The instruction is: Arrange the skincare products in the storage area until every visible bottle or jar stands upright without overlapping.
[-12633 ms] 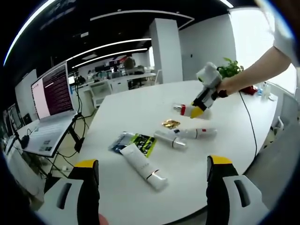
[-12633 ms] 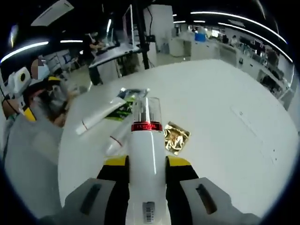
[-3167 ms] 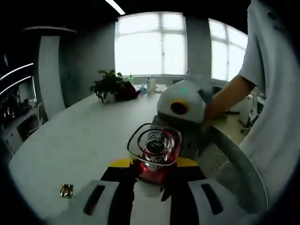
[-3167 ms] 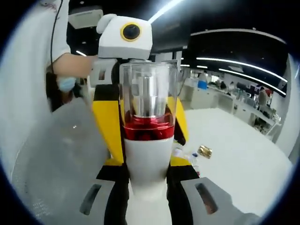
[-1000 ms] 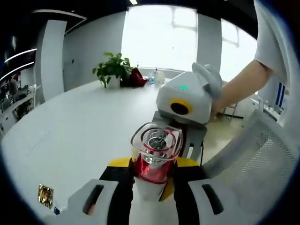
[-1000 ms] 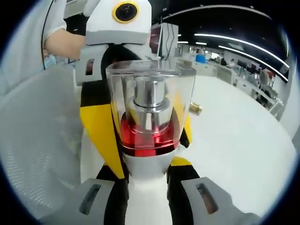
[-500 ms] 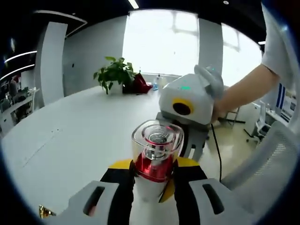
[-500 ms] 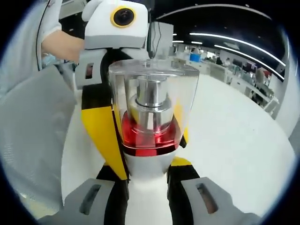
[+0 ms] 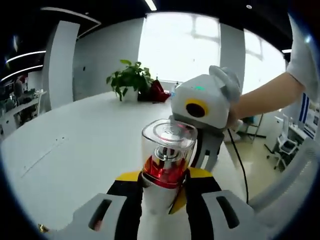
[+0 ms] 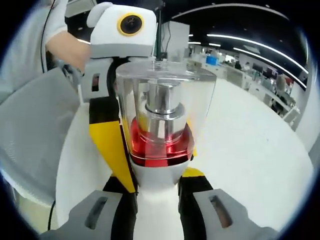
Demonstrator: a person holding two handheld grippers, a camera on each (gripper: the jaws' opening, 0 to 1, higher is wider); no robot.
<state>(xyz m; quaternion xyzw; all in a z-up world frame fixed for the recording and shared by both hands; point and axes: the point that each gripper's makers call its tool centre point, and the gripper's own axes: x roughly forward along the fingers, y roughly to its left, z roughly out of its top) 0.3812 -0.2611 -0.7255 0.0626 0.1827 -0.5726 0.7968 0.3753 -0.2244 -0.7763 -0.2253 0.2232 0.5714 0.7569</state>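
A white bottle [image 9: 167,150] with a red collar and a clear square cap rises from between my left gripper's [image 9: 162,184] yellow-tipped jaws, which are shut on its white body. Close behind it is the right gripper's white housing [image 9: 200,107], held by a person's hand. In the right gripper view a white bottle [image 10: 162,115] of the same look stands in my right gripper [image 10: 159,184], which is shut on it. The left gripper's yellow fingers [image 10: 107,145] come down right behind it. Whether both hold one bottle I cannot tell.
A large white table [image 9: 75,145] stretches away, with a potted plant [image 9: 131,80] at its far edge. A person's forearm [image 9: 265,97] enters from the right. A grey mesh chair back [image 10: 35,135] stands at the table's [image 10: 250,140] side.
At 12.6 s ago my left gripper hung open over lying tubes; now it is shut on a bottle. Over the last second both holds are unchanged and the views have shifted slightly.
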